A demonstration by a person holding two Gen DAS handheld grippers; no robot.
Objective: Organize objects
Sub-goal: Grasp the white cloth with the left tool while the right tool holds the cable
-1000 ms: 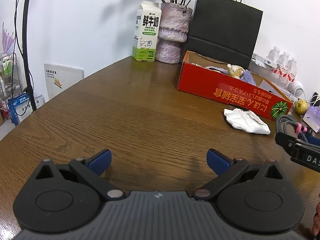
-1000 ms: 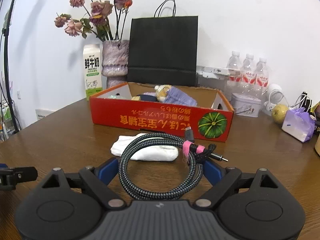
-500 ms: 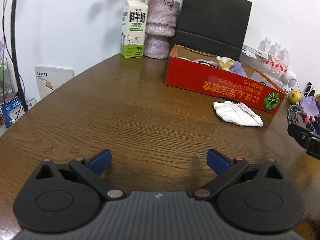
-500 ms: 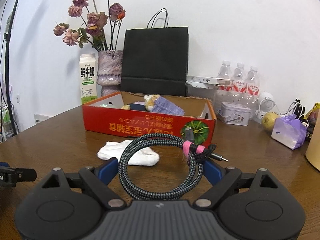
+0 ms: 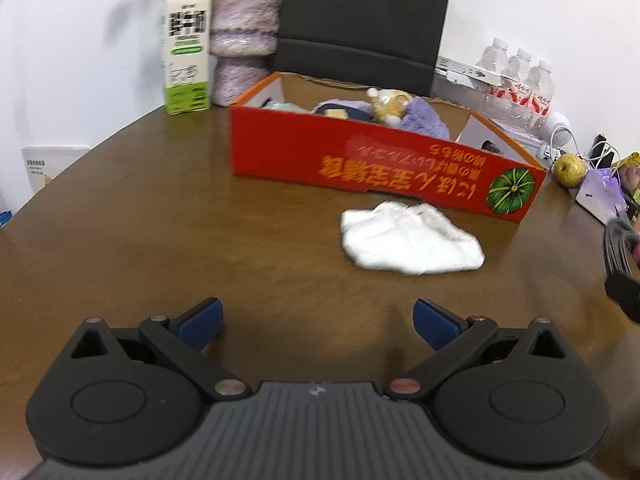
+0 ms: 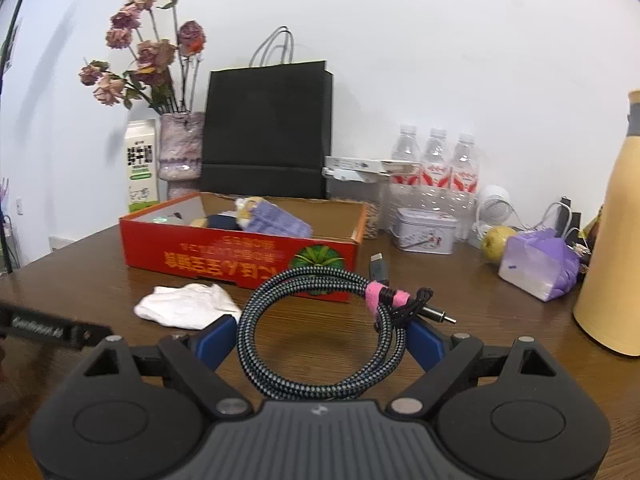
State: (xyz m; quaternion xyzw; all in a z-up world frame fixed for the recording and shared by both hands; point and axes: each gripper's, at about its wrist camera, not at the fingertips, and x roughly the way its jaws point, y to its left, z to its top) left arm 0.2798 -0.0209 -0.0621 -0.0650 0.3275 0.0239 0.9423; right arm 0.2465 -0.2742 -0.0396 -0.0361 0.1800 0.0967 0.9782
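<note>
My right gripper [image 6: 320,334] is shut on a coiled braided cable [image 6: 280,376] with a pink tie and holds it above the table. A red cardboard box [image 6: 240,258] with several soft items inside stands beyond it; the box also shows in the left wrist view [image 5: 384,166]. A crumpled white cloth [image 5: 408,242] lies on the table in front of the box, also seen in the right wrist view [image 6: 184,306]. My left gripper [image 5: 318,322] is open and empty above the wooden table, a short way before the cloth.
A milk carton [image 5: 188,46], a vase [image 5: 244,40] and a black paper bag [image 5: 360,20] stand behind the box. Water bottles [image 6: 436,172], a tin [image 6: 424,230], a pear [image 6: 496,242], a purple pack [image 6: 540,264] and a yellow bottle [image 6: 612,248] are at right.
My left gripper has moved forward and swung right, toward the cloth and box. My right gripper has drawn back and risen, with the cable still in it.
</note>
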